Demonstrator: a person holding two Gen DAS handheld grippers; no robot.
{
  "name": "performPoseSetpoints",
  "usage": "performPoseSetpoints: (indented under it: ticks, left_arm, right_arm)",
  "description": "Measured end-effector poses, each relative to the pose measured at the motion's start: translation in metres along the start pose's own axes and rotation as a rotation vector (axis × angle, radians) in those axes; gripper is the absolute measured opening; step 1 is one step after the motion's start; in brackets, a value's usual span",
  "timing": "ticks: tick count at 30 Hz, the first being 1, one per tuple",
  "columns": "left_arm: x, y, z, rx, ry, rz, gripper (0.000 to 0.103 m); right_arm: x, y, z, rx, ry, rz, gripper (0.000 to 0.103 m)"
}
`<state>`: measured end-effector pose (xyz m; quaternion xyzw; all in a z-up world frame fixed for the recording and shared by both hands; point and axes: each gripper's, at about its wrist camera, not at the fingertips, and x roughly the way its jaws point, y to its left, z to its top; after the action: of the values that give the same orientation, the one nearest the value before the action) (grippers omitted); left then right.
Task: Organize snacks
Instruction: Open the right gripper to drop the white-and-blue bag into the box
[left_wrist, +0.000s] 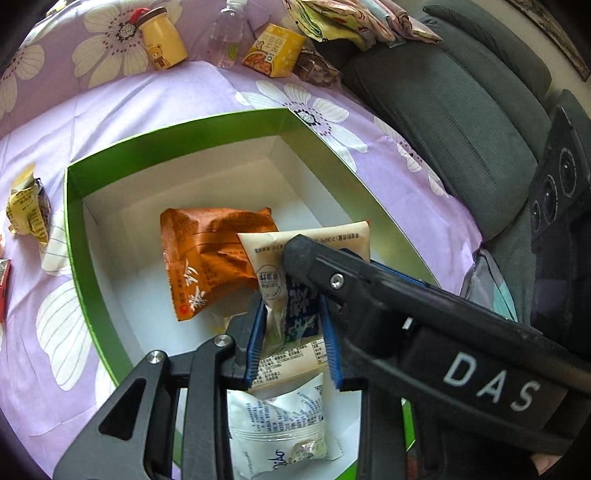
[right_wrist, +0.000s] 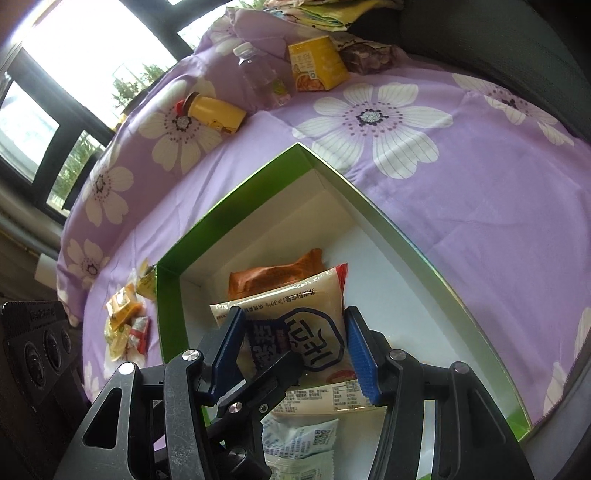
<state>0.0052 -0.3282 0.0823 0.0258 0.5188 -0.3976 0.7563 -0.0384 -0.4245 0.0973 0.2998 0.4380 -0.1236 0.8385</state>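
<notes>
A beige snack packet with a dark blue label (left_wrist: 275, 273) (right_wrist: 314, 325) hangs just inside the green box (left_wrist: 177, 129) (right_wrist: 229, 195). My left gripper (left_wrist: 293, 332) is shut on it, blue pads pressing both sides. My right gripper (right_wrist: 293, 350) is shut on the same packet across its width; in the left wrist view its black finger (left_wrist: 314, 258) crosses over the packet from the right. On the white box floor lie an orange packet (left_wrist: 207, 251) (right_wrist: 273, 273), a white packet (left_wrist: 280, 424) (right_wrist: 303, 439) and a beige printed packet (left_wrist: 284, 362) under the held one.
The box stands on a purple floral cloth (left_wrist: 110, 107). Behind it lie a yellow bear bottle (left_wrist: 162, 40), a clear water bottle (left_wrist: 229, 33), a yellow carton (left_wrist: 275, 50) and a dark nut packet (left_wrist: 317, 68). Small yellow snacks (left_wrist: 27, 210) (right_wrist: 125, 325) lie left. A grey cushion (left_wrist: 461, 110) borders the right.
</notes>
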Motion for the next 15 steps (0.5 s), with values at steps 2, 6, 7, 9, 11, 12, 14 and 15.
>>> performPoseSetpoints:
  ticks: [2,6,7,9,11,12,14,15]
  left_arm:
    - [0.004,-0.003,0.000,0.004,0.011,0.001,0.030]
    - [0.011,-0.006,-0.001,0.003,0.020,0.013,0.030]
    - [0.013,-0.006,0.000,-0.002,0.027,0.012,0.030]
    - [0.017,-0.005,0.000,-0.013,0.042,0.005,0.030]
    - [0.019,-0.005,0.000,-0.012,0.040,0.012,0.032]
    - [0.019,-0.006,0.000,-0.012,0.038,0.018,0.035]
    - [0.019,-0.004,0.000,-0.017,0.041,0.023,0.041]
    - [0.018,-0.003,0.000,-0.021,0.041,0.020,0.046]
  right_arm:
    - [0.001,-0.004,0.000,0.018,0.007,-0.006,0.058]
    - [0.004,-0.014,0.000,0.062,0.018,-0.025,0.060]
    - [0.005,-0.017,0.000,0.073,0.022,-0.029,0.060]
    - [0.006,-0.020,0.000,0.081,0.025,-0.046,0.060]
    - [0.006,-0.023,0.000,0.088,0.030,-0.051,0.060]
    - [0.007,-0.024,0.000,0.091,0.034,-0.046,0.060]
    - [0.008,-0.025,0.000,0.095,0.039,-0.044,0.060]
    - [0.008,-0.025,0.000,0.095,0.040,-0.044,0.060]
